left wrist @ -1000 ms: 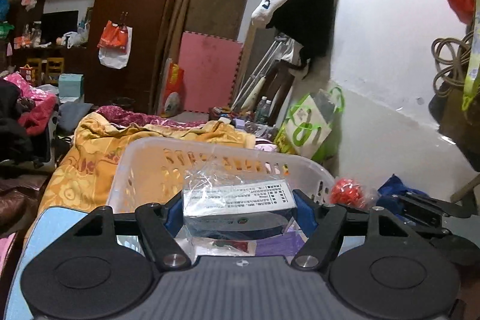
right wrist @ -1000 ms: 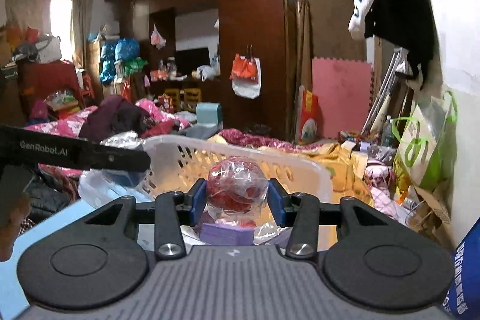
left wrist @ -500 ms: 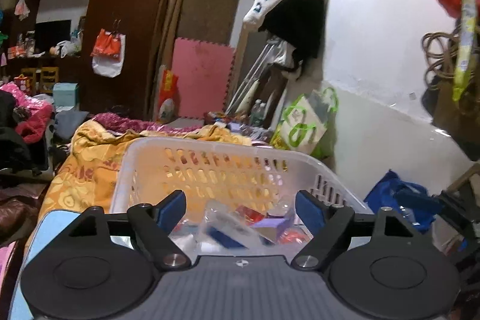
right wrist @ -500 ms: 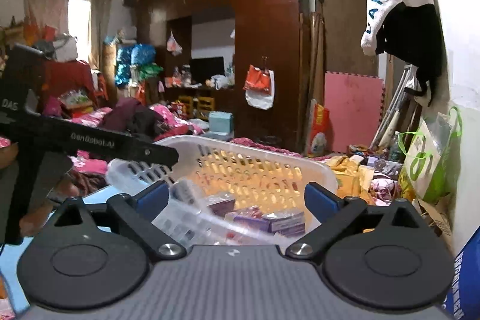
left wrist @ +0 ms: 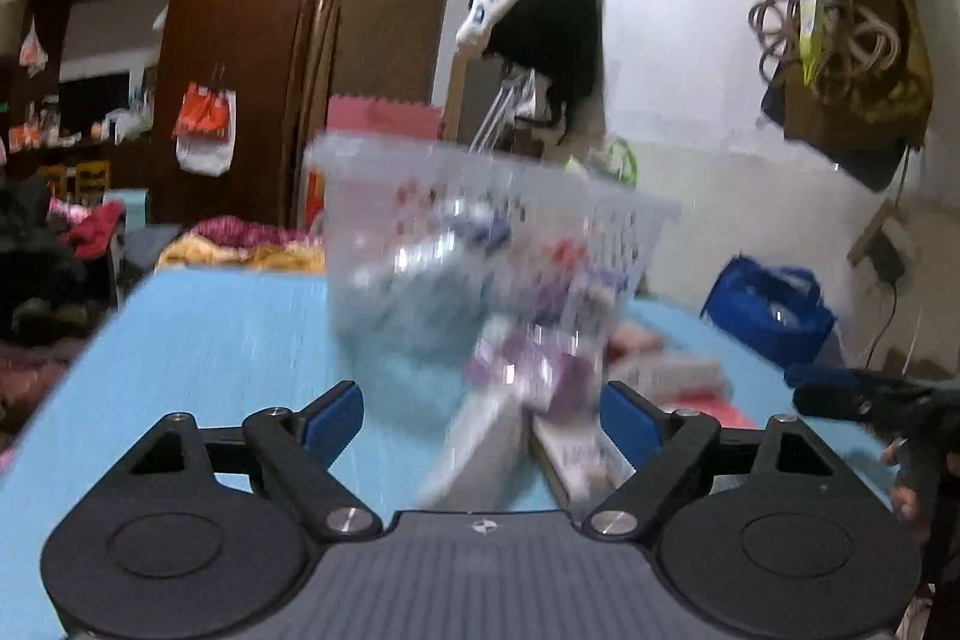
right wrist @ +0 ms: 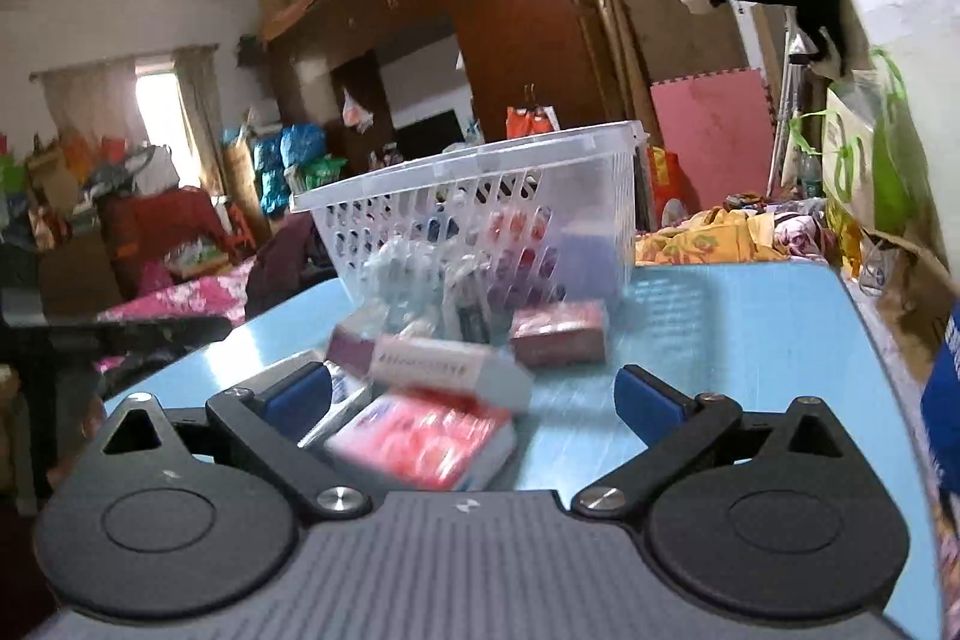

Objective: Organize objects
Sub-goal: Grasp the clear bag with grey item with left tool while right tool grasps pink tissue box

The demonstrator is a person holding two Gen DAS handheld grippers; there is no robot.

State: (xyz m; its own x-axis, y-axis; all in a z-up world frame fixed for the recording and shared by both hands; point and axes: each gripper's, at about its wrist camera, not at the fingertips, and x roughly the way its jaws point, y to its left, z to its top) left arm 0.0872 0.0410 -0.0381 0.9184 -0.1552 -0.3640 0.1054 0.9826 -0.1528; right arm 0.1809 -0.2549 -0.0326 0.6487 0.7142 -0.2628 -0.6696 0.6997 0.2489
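Note:
A white plastic basket stands on the blue table with several packets inside; it looks blurred in the left wrist view. Small boxes lie on the table in front of it: a white and maroon box, a red and white packet and a dark red box. My right gripper is open, low over the table, with the nearest boxes between its fingers. My left gripper is open and empty, with blurred white and purple boxes ahead of it.
The table's right edge borders clutter, a blue bag and the white wall. Beds with clothes and a dark wardrobe stand behind. The other gripper shows at the left wrist view's right edge.
Both grippers opened and let go of a clear-wrapped box and a red wrapped ball over the basket. Since then both have dropped low and pulled back, facing the boxes on the table.

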